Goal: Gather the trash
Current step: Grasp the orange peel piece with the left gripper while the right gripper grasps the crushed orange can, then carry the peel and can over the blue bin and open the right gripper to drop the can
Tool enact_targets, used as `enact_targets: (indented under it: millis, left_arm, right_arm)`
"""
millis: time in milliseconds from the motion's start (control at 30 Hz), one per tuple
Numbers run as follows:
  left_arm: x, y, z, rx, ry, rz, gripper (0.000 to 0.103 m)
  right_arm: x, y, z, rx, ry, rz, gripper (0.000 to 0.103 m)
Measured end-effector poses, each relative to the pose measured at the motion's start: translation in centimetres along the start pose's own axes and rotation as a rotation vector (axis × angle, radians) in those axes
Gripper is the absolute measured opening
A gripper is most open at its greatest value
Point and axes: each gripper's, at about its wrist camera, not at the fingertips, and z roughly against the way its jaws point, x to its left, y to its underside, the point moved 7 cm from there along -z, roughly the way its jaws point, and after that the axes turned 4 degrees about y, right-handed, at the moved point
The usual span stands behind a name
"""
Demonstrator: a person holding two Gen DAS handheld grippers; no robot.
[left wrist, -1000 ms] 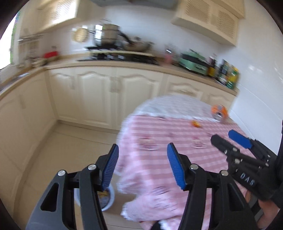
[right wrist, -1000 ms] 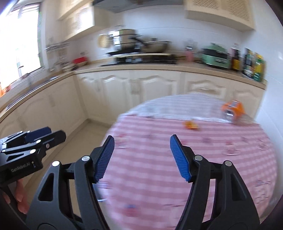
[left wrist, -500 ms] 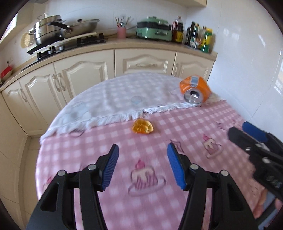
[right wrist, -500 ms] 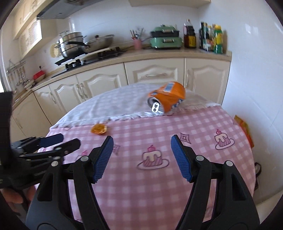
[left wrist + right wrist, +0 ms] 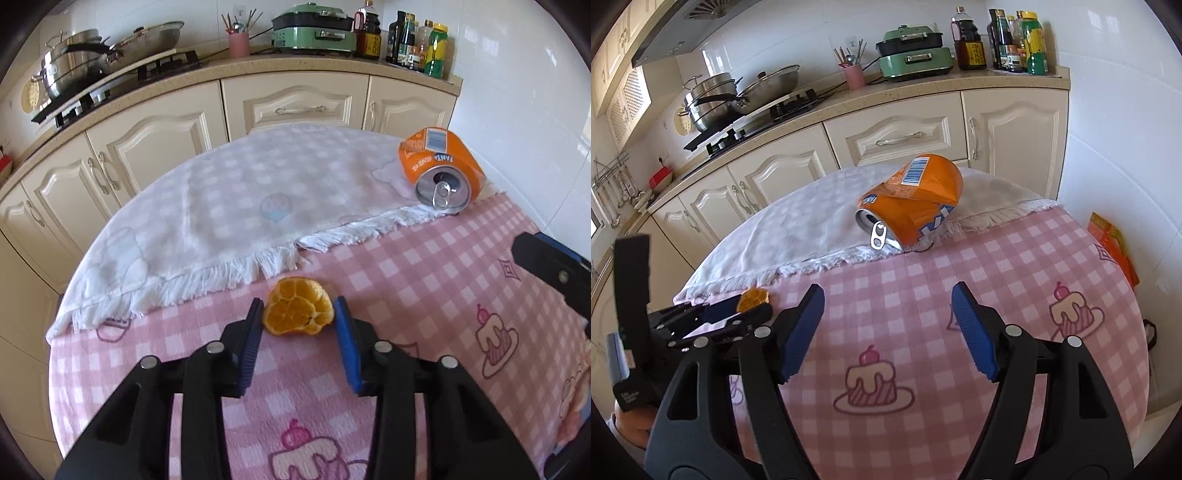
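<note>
Your left gripper straddles orange peel on pink tablecloth, fingers parted, not clamped. Your right gripper spread wide, empty, aimed at crushed can lying on white cloth. Nothing collected yet; both pieces remain.

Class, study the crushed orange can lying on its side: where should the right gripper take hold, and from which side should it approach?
Grip the orange can across its dented middle, coming from above. It lies on its side on the white cloth, top end facing the right gripper, whose fingers are open and probably wide enough.
</note>
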Motion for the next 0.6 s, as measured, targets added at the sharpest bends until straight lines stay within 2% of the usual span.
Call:
enact_targets:
  millis: [133,267,367,400,600]
  left_arm:
    - [0.0,-0.2,1.0,-0.025,0.046,0.032,0.037]
    - [-0.3,-1.2,3.4,-0.097,0.057,0.037,0.037]
    - [0.3,-2.9,5.5,-0.17,0.035,0.054,0.037]
    - [0.6,-3.3,5.9,-0.186,0.02,0.056,0.037]
    - [2.8,-5.8,7.6,-0.244,-0.054,0.1,0.037]
  right_arm:
    - [-1.3,-1.1,-1.5,0.019,-0.039,-0.096,0.072]
    - [-3.0,-2.7,-3.1,0.034,-0.095,-0.237,0.072]
    - [-4.5,-3.8,-4.9,0.082,-0.162,-0.399,0.072]
    - [-5.0,-4.3,-5.5,0.085,-0.157,-0.435,0.072]
    - [-5.5,-6.4,-8.6,0.107,-0.127,-0.478,0.072]
